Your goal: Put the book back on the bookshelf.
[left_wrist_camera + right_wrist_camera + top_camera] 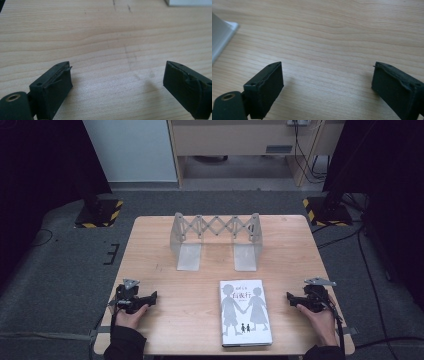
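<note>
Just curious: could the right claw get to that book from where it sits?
Probably yes. The right claw rests open beside the book, pointing toward it, with only bare table between them.

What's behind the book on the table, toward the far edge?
Behind the book stands a grey metal expanding bookend rack, empty, apart from the book, on the wooden table. The book's flat cover hides the table patch beneath it.
</note>
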A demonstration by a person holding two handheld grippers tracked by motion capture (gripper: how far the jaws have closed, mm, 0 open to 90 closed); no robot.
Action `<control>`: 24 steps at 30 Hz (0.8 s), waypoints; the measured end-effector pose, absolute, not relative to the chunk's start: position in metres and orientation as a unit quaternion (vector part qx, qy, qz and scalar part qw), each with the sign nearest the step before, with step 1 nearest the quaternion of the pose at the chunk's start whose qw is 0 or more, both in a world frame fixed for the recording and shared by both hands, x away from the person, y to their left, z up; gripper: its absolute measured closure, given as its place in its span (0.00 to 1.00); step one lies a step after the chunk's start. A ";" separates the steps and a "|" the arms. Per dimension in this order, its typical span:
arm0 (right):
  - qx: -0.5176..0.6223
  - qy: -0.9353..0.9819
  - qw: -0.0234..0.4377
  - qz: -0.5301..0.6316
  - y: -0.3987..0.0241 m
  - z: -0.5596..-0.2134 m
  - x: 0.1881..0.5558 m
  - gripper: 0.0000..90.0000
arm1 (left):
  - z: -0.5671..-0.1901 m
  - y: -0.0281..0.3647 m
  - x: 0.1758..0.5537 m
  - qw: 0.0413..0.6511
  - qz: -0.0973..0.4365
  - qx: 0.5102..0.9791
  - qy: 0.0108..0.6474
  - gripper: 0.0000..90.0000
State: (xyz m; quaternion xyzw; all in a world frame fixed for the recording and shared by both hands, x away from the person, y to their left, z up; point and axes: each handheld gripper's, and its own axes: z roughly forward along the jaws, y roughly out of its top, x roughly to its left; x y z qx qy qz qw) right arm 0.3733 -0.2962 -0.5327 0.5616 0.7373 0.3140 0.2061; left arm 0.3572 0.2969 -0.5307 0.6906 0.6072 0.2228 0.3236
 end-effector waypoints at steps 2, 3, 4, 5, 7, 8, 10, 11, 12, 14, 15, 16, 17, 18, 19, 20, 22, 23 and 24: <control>0.566 0.727 0.203 0.332 -0.297 -0.529 0.372 0.12 | -0.527 0.298 0.355 0.330 0.230 0.685 0.608 0.10; 0.566 0.727 0.203 0.332 -0.297 -0.529 0.372 0.12 | -0.527 0.298 0.355 0.330 0.230 0.685 0.608 0.10; 0.560 0.725 0.203 0.344 -0.298 -0.526 0.371 0.12 | -0.524 0.298 0.354 0.339 0.234 0.680 0.606 0.11; 0.560 0.725 0.203 0.344 -0.298 -0.526 0.371 0.12 | -0.524 0.298 0.354 0.339 0.234 0.680 0.606 0.11; 0.558 0.727 0.200 0.347 -0.298 -0.524 0.369 0.12 | -0.522 0.296 0.352 0.343 0.239 0.680 0.602 0.11; 0.554 0.729 0.198 0.350 -0.296 -0.523 0.368 0.12 | -0.520 0.294 0.350 0.346 0.241 0.682 0.598 0.11; 0.551 0.731 0.197 0.350 -0.294 -0.522 0.366 0.12 | -0.518 0.292 0.349 0.344 0.245 0.682 0.597 0.11; 0.551 0.731 0.197 0.350 -0.294 -0.522 0.366 0.12 | -0.518 0.292 0.349 0.344 0.245 0.682 0.597 0.12; 0.547 0.735 0.199 0.347 -0.292 -0.521 0.365 0.13 | -0.516 0.290 0.347 0.347 0.246 0.682 0.595 0.12; 0.545 0.736 0.198 0.348 -0.290 -0.520 0.363 0.13 | -0.514 0.289 0.346 0.351 0.247 0.679 0.596 0.12; 0.545 0.736 0.198 0.348 -0.290 -0.520 0.363 0.13 | -0.514 0.289 0.346 0.351 0.247 0.679 0.596 0.12; 0.546 0.736 0.195 0.349 -0.289 -0.520 0.363 0.13 | -0.513 0.288 0.345 0.355 0.247 0.677 0.595 0.12; 0.541 0.738 0.191 0.356 -0.287 -0.518 0.360 0.13 | -0.511 0.286 0.344 0.364 0.246 0.675 0.593 0.12; 0.537 0.740 0.191 0.358 -0.286 -0.517 0.359 0.13 | -0.511 0.286 0.344 0.364 0.246 0.675 0.593 0.12; 0.537 0.740 0.191 0.358 -0.286 -0.517 0.359 0.13 | -0.510 0.285 0.343 0.368 0.246 0.674 0.592 0.12; 0.533 0.736 0.191 0.371 -0.283 -0.514 0.356 0.13 | -0.509 0.283 0.342 0.374 0.245 0.673 0.589 0.13; 0.534 0.734 0.188 0.375 -0.282 -0.513 0.354 0.13 | -0.508 0.280 0.340 0.381 0.247 0.672 0.585 0.13; 0.531 0.732 0.185 0.384 -0.280 -0.511 0.353 0.13 | -0.506 0.276 0.339 0.391 0.246 0.671 0.580 0.14; 0.531 0.732 0.185 0.384 -0.280 -0.511 0.353 0.13 | -0.506 0.276 0.339 0.391 0.246 0.671 0.580 0.14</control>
